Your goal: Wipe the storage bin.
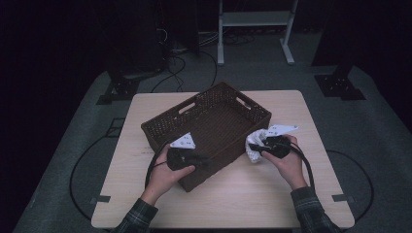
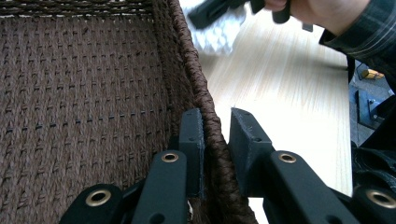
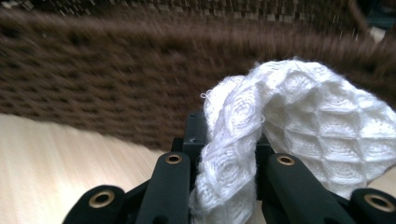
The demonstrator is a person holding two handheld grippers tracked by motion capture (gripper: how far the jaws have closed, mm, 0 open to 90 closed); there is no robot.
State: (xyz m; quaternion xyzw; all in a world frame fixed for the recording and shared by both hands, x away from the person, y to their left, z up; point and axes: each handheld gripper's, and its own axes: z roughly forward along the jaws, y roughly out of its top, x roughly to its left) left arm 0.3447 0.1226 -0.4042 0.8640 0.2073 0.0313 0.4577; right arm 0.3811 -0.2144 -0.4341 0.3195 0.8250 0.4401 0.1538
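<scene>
A brown woven basket [image 1: 160, 127] stands on the light wooden table [image 1: 252, 189], turned at an angle. My left gripper [image 1: 201, 161] is shut on the basket's near rim [image 2: 212, 140], one jaw inside the wall and one outside. A white quilted cloth [image 1: 254, 144] hangs bunched just right of the basket. My right gripper [image 1: 260, 146] is shut on the cloth [image 3: 261, 135], which spills out to the right between the jaws, close in front of the basket's outer wall [image 3: 116, 84]. In the left gripper view the cloth [image 2: 217, 35] and the other hand show beyond the rim.
A metal stand [image 1: 255, 29] and cables lie on the dark floor behind the table. Black bases [image 1: 339, 85] sit at the back right and back left. Bare tabletop lies in front of the basket and to its left.
</scene>
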